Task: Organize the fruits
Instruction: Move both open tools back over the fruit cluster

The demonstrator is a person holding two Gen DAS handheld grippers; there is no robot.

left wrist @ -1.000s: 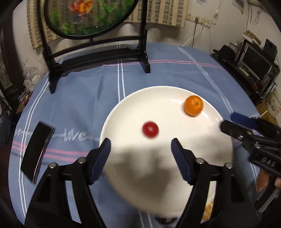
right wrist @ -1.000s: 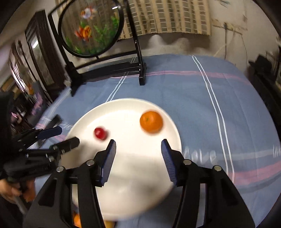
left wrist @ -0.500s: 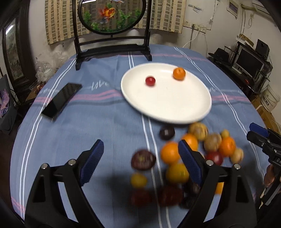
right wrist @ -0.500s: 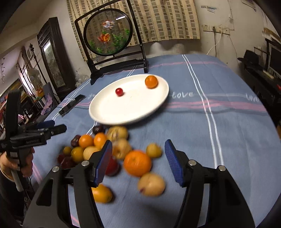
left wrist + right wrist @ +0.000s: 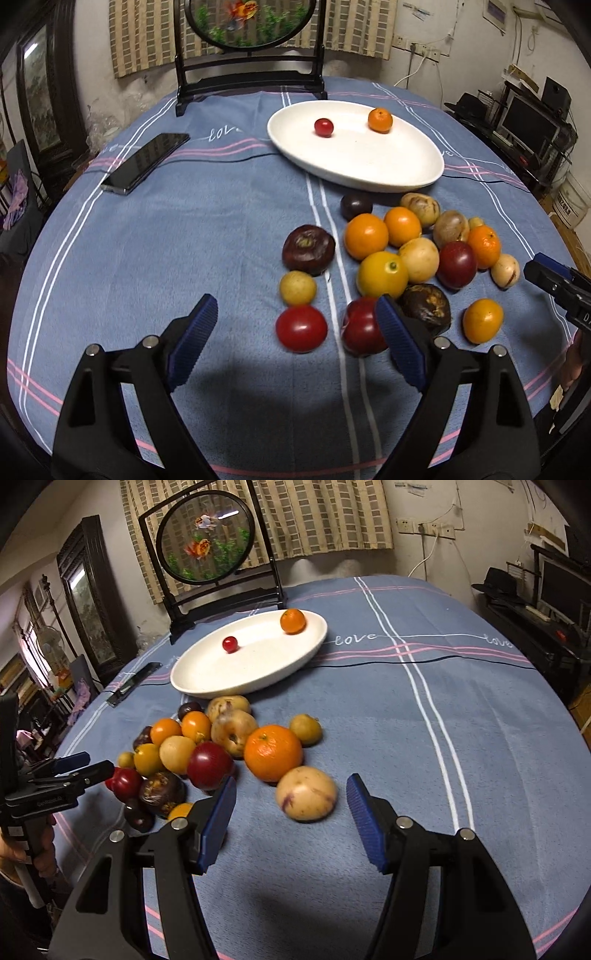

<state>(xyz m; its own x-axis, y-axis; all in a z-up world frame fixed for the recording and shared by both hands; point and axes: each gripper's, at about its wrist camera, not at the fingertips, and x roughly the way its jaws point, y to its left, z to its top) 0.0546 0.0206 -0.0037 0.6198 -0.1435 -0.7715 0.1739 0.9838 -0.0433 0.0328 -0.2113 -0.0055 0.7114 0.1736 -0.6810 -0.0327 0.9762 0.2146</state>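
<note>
Two fruits on plate (image 5: 354, 173); pile (image 5: 406, 258) just beside near rim.

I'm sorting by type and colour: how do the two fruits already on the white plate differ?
The small red fruit is glossy, deep red and clearly smaller; the orange citrus is larger, matte and orange. The red fruit sits nearer the middle of the white plate, while the citrus lies close to its far rim. Both are round, rest loose on the plate apart from each other, and neither is touched by any tool.
</note>
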